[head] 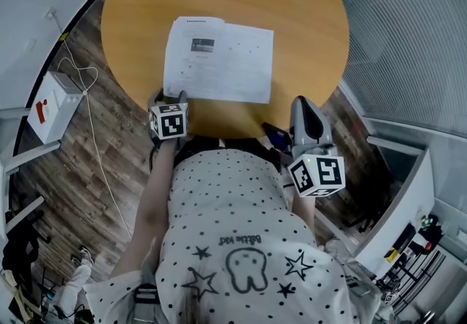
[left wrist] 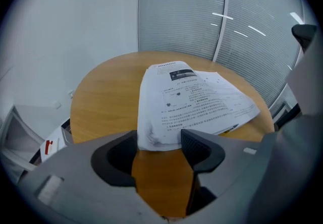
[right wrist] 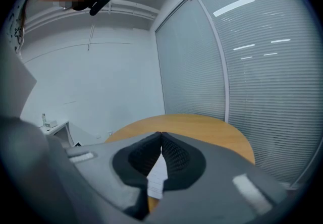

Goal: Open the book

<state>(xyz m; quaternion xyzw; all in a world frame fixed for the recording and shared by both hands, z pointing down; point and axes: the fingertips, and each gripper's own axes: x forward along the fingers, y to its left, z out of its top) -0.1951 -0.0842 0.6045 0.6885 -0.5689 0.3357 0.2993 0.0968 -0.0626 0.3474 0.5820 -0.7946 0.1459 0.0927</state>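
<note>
Left gripper (left wrist: 159, 140): jaws standing wide, gripping nothing. The book (left wrist: 186, 102) is lying open on the table (left wrist: 106, 97), its near corner between the pads. Right gripper (right wrist: 161, 137): jaws meeting, empty. Step, seemingly: letting go. Next: backing away without snagging the corner.

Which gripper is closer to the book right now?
Left. The left gripper sits at the near left corner of the book, jaws apart; the right gripper hangs off the table, jaws together.
</note>
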